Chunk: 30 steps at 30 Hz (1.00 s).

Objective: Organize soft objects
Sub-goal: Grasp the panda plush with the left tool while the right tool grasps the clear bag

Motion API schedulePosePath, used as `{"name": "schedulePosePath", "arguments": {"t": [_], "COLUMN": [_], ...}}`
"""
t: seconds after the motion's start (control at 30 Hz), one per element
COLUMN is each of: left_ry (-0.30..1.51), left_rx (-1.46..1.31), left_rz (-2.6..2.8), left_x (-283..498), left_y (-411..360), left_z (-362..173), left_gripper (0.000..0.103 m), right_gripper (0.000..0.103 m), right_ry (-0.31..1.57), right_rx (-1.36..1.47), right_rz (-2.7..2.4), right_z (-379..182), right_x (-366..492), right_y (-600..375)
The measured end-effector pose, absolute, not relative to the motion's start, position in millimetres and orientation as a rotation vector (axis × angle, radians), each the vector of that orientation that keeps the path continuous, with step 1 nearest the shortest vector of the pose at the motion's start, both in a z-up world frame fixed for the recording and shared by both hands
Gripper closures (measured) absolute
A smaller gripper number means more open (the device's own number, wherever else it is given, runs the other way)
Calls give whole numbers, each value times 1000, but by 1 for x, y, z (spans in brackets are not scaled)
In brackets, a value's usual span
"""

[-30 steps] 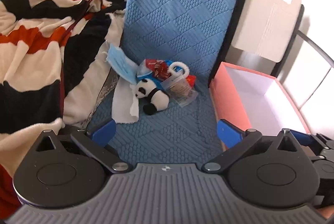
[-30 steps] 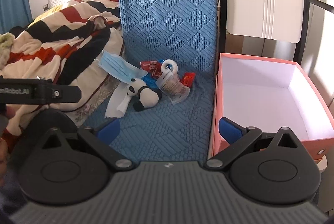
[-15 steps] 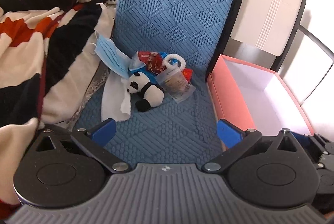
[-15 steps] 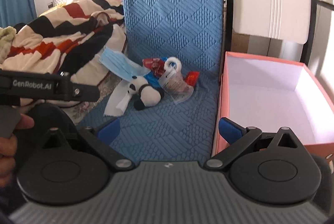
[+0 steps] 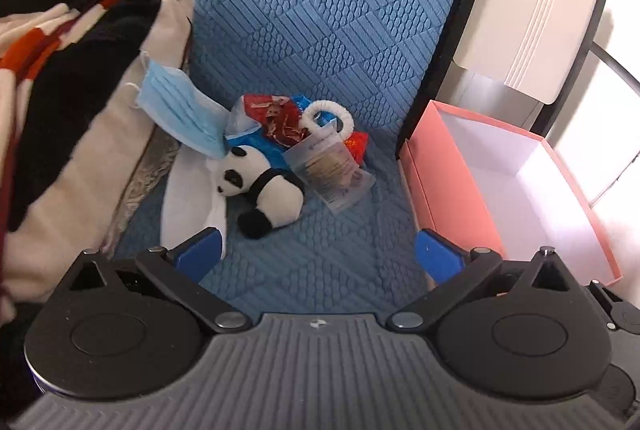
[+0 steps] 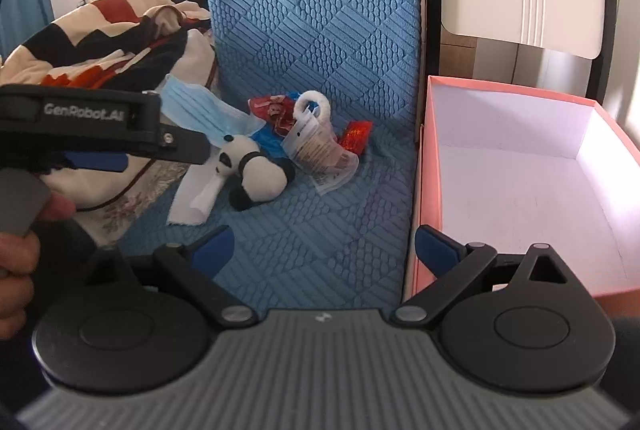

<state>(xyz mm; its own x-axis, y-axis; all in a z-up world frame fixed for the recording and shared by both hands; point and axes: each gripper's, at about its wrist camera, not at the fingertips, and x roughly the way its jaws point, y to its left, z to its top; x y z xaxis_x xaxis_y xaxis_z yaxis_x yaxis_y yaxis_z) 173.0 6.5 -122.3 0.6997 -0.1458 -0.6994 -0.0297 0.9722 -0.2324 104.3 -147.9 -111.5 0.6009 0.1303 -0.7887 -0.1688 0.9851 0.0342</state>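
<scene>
A small panda plush (image 5: 266,189) (image 6: 256,175) lies on the blue quilted mat (image 5: 320,262), beside a blue face mask (image 5: 180,109) (image 6: 204,109), a white cloth (image 5: 188,197), red snack packets (image 5: 280,117), a white fluffy ring (image 5: 328,113) and a clear packet (image 5: 332,165). An open pink box (image 5: 436,205) (image 6: 424,189) stands empty to the right. My left gripper (image 5: 318,256) is open, short of the panda. My right gripper (image 6: 324,248) is open, further back.
A striped red, black and cream blanket (image 5: 60,49) is piled on the left. The blue mat rises upright behind the pile. A white panel (image 5: 528,9) and black frame stand behind the box. The left gripper's body (image 6: 100,125) crosses the right wrist view.
Both grippers have moved forward toward the pile. The left gripper has come closer to the panda and reaches further into the right wrist view. Both stay open.
</scene>
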Motion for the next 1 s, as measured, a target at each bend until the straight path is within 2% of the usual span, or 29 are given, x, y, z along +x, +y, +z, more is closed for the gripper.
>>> {"name": "schedulePosePath", "arguments": {"t": [0.37,0.67,0.93,1.0], "left_ry": [827,817,895,897], "left_rx": [-231,-268,-299,-307], "left_rz": [-33,-55,-50,-52], "left_x": [236,257,287,292], "left_y": [2,17,31,34], "left_z": [-157,-181,-197,-199], "left_gripper": [0,0,0,0], "right_gripper": [4,4,4,11], "right_ry": [929,927,939,935], "right_rx": [-110,-91,-76,-88], "right_rz": [232,251,300,306], "right_z": [-149,-156,-169,-173], "right_x": [138,154,172,177], "right_y": [-135,-141,-133,-132]}}
